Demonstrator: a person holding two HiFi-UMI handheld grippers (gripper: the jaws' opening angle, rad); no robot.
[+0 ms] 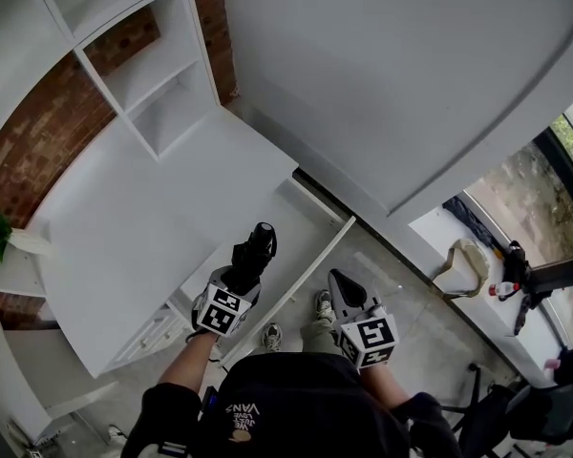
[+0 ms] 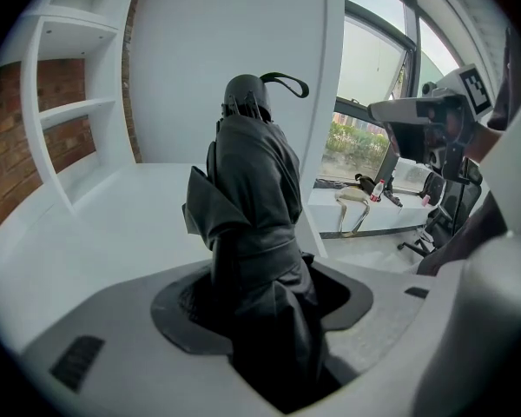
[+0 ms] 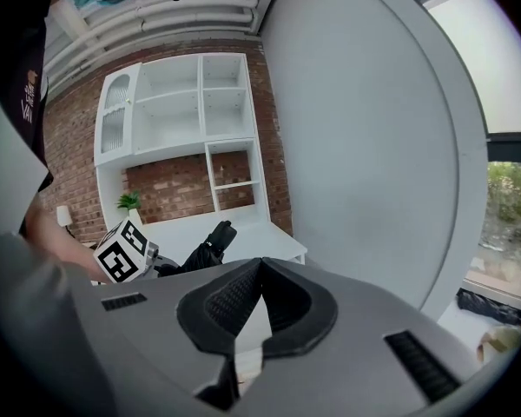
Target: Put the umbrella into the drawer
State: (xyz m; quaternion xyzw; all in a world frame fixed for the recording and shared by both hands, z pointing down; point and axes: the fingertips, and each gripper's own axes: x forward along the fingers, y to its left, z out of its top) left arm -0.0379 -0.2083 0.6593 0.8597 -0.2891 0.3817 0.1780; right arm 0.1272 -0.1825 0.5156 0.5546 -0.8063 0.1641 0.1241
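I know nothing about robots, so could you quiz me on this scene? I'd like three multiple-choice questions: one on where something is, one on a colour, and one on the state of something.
1. Where is the umbrella?
A. Hanging from a hook
B. Held in the left tongs
C. Tucked inside a bag

2. What colour is the umbrella?
A. Black
B. Red
C. Yellow

3. How does the drawer stand?
A. Pushed fully shut
B. Taken right out and turned over
C. Pulled open

Answers:
1 B: in the left gripper view, the folded umbrella sits clamped between the tongs.
2 A: its fabric is black in every view.
3 C: the head view shows the drawer pulled out, with its white inside showing.
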